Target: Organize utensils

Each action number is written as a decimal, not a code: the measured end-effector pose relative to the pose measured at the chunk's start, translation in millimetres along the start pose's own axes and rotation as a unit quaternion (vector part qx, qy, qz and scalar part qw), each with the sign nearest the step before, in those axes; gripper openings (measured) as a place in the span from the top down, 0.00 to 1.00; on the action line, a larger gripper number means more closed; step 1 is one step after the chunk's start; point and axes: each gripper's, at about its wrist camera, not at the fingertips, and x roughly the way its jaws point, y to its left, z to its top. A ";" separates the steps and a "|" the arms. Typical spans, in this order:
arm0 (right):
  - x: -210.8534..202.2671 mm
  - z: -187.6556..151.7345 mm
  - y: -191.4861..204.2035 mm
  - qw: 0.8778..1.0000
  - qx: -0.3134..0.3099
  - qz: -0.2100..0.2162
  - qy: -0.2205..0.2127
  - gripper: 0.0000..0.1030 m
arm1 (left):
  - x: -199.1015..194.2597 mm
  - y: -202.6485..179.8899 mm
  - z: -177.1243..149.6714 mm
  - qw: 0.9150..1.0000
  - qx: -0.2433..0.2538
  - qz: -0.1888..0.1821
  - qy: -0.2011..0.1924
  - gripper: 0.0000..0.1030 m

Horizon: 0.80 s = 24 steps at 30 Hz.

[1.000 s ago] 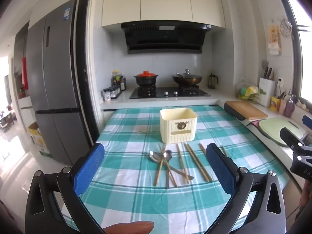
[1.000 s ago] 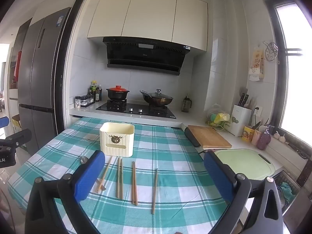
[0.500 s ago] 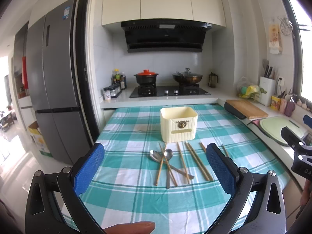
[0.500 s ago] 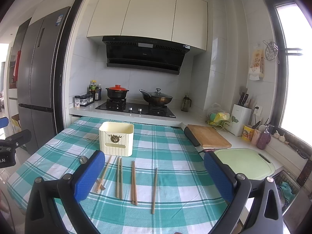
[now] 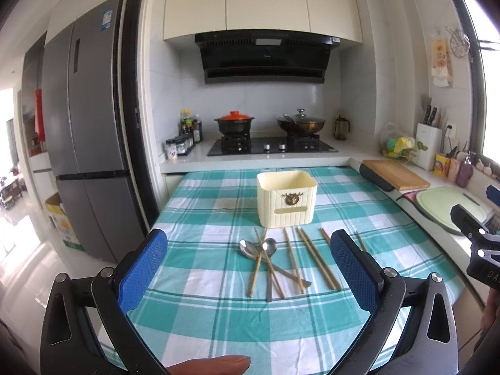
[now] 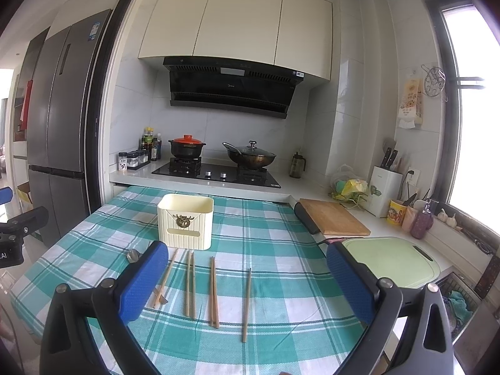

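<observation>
A cream utensil holder (image 5: pixel 286 198) stands upright on the green checked tablecloth (image 5: pixel 200 306); it also shows in the right wrist view (image 6: pixel 185 220). In front of it lie two metal spoons (image 5: pixel 253 249) crossed with several wooden chopsticks (image 5: pixel 315 257). The right wrist view shows the chopsticks (image 6: pixel 213 290) in rows and a spoon tip (image 6: pixel 133 254) behind the left finger. My left gripper (image 5: pixel 249 269) is open and empty, held above the table short of the utensils. My right gripper (image 6: pixel 247 281) is open and empty, above the chopsticks.
A counter runs along the right with a wooden cutting board (image 6: pixel 334 222), a green board (image 6: pixel 390 259) and a knife block (image 6: pixel 382 189). A stove with a red-lidded pot (image 5: pixel 234 122) and a wok (image 5: pixel 300 124) stands behind the table. A fridge (image 5: pixel 84 143) stands at the left.
Both views have shifted very slightly; the utensils and the holder have not moved. Both grippers stay open.
</observation>
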 end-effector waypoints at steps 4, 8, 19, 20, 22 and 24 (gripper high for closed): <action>1.0 -1.1 -0.2 1.000 0.000 -0.002 0.001 0.00 | 1.7 -0.7 -1.3 1.000 -0.001 0.000 0.004 0.00; 3.3 -2.5 -0.6 1.000 0.003 -0.004 0.004 0.00 | 1.0 -1.5 1.3 1.000 0.000 0.001 0.005 0.00; 3.4 -3.1 -1.0 1.000 0.005 -0.005 0.005 0.00 | 1.5 -1.1 1.3 1.000 0.000 0.001 0.007 0.00; 3.3 -3.1 -1.1 1.000 0.005 -0.005 0.005 0.00 | 1.6 -1.0 1.4 1.000 0.000 0.001 0.007 0.00; 3.4 -2.7 -1.3 1.000 0.005 -0.005 0.004 0.00 | 1.6 -1.1 1.5 1.000 0.000 0.001 0.007 0.00; 3.8 -2.3 -1.8 1.000 0.005 -0.005 0.004 0.00 | 1.7 -1.1 1.9 1.000 0.000 0.000 0.007 0.00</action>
